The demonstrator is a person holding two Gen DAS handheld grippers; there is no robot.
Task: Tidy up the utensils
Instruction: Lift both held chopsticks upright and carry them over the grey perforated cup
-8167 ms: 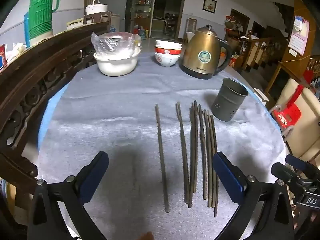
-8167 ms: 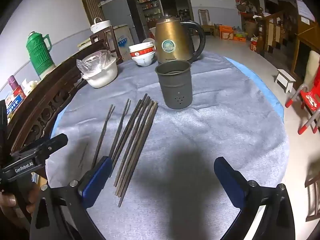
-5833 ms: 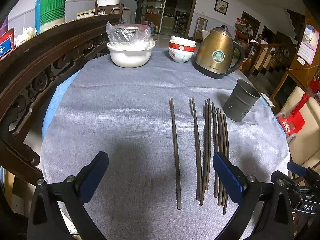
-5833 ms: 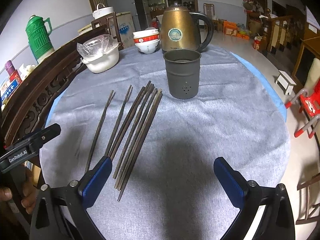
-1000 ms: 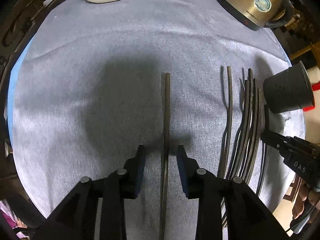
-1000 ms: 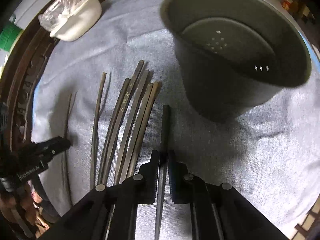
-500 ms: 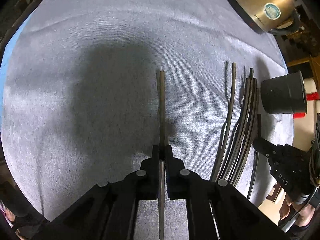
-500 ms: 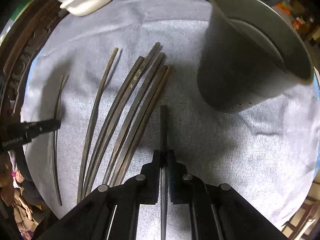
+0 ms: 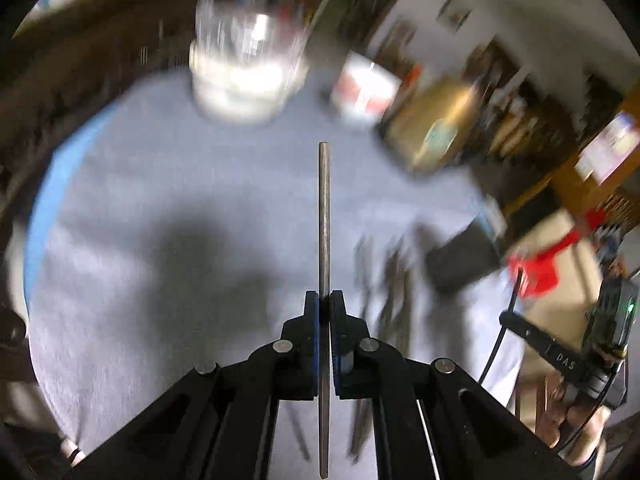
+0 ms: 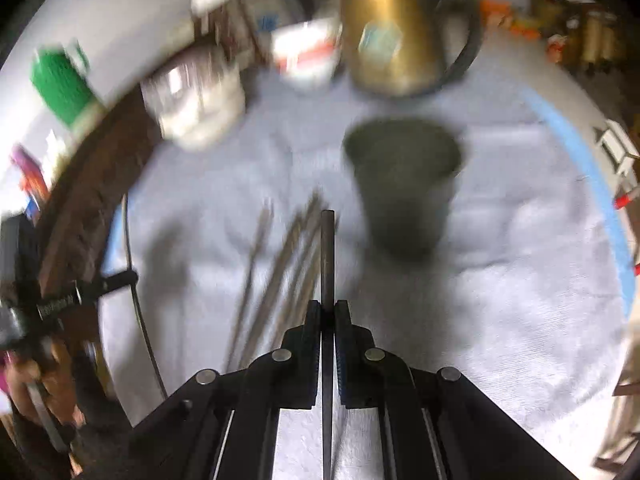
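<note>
My left gripper (image 9: 325, 300) is shut on a single dark chopstick (image 9: 324, 216), which sticks straight out ahead, lifted off the grey cloth (image 9: 160, 280). My right gripper (image 10: 327, 308) is shut on another dark chopstick (image 10: 327, 256), also raised and pointing forward. Several more chopsticks (image 10: 280, 256) lie blurred on the cloth to the left of the right gripper and show again as a chopstick bunch (image 9: 392, 288) in the left wrist view. The dark metal holder cup (image 10: 404, 176) stands upright ahead and slightly right of the right gripper; the same cup (image 9: 464, 260) sits at the right in the left wrist view.
At the back of the table stand a gold kettle (image 10: 392, 32), stacked red-and-white bowls (image 10: 308, 52) and a white bowl covered in plastic (image 10: 196, 100). A carved wooden chair back (image 10: 92, 184) borders the left. A green thermos (image 10: 60, 84) stands behind it. Both views are motion-blurred.
Both grippers have lifted off the cloth with their chopsticks and tilted up, so the back of the table has come into view. The left gripper shut on its chopstick within the last second.
</note>
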